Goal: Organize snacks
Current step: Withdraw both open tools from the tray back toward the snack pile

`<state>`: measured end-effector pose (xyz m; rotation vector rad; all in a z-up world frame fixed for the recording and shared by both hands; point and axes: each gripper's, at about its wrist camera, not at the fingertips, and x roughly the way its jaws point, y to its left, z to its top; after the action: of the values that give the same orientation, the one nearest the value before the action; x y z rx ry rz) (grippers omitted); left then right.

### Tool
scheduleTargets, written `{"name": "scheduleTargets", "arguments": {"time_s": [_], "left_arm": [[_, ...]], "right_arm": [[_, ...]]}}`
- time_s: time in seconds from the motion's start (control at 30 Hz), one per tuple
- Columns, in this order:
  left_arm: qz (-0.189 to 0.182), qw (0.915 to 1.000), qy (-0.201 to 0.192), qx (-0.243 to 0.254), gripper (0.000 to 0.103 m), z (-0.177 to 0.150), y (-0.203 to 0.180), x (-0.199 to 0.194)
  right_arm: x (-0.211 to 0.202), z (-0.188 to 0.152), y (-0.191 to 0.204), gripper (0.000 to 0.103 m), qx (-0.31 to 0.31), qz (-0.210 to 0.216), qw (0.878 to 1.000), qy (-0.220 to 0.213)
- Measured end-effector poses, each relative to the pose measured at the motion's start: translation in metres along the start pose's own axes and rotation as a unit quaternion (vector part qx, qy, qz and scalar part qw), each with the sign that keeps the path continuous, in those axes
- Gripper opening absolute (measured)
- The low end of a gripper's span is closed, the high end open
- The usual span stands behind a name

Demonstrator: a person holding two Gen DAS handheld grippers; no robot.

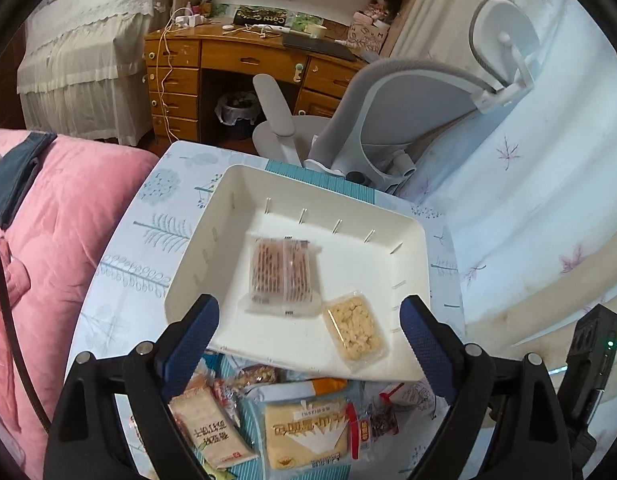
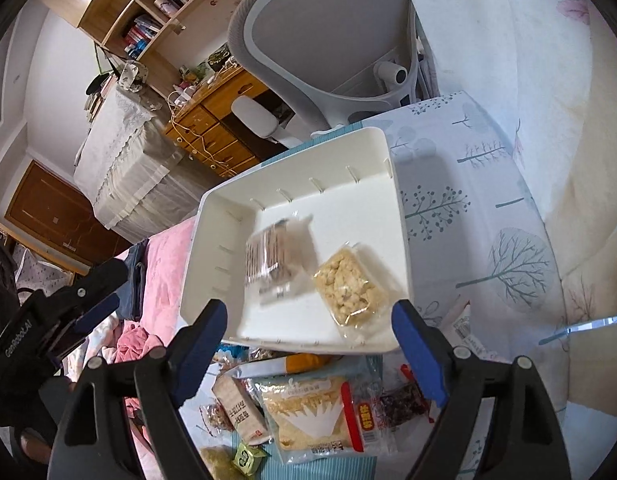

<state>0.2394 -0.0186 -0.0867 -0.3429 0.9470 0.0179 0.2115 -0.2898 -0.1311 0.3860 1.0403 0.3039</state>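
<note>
A white tray (image 1: 416, 248) lies on the tree-print tablecloth. Inside it are a clear packet of brown wafers (image 1: 282, 276) and, to its right, a clear packet of pale puffed pieces (image 1: 354, 330). My left gripper (image 1: 308, 312) hovers open over the tray's near edge with nothing between its fingers. My right gripper (image 2: 310, 312) stands open the same way above the tray (image 2: 212, 240), where the wafers (image 2: 274, 258) look blurred beside the puffed packet (image 2: 348, 284). Loose snacks are piled in front of the tray, among them a yellow cake packet (image 1: 306, 432) and a cracker packet (image 1: 210, 428).
A grey office chair (image 1: 392, 112) stands just beyond the table's far edge, with a wooden desk (image 1: 236, 64) behind it. A pink blanket (image 1: 64, 216) lies along the left side. The left gripper (image 2: 104, 292) shows at the left of the right wrist view.
</note>
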Motion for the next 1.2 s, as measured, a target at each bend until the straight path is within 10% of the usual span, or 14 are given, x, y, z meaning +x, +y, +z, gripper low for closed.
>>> {"name": "scheduleTargets", "arguments": {"time_s": [0.77, 1.2], "left_arm": [[-0.051, 0.9975, 0.020, 0.044, 0.091, -0.051, 0.116, -0.072], [-0.088, 0.9820, 0.111, 0.125, 0.091, -0.080, 0.163, -0.052]], "right_arm": [[-0.017, -0.104, 0.054, 0.085, 0.023, -0.035, 0.999, -0.020], [-0.012, -0.189, 0.098, 0.085, 0.063, -0.070, 0.995, -0.039]]}}
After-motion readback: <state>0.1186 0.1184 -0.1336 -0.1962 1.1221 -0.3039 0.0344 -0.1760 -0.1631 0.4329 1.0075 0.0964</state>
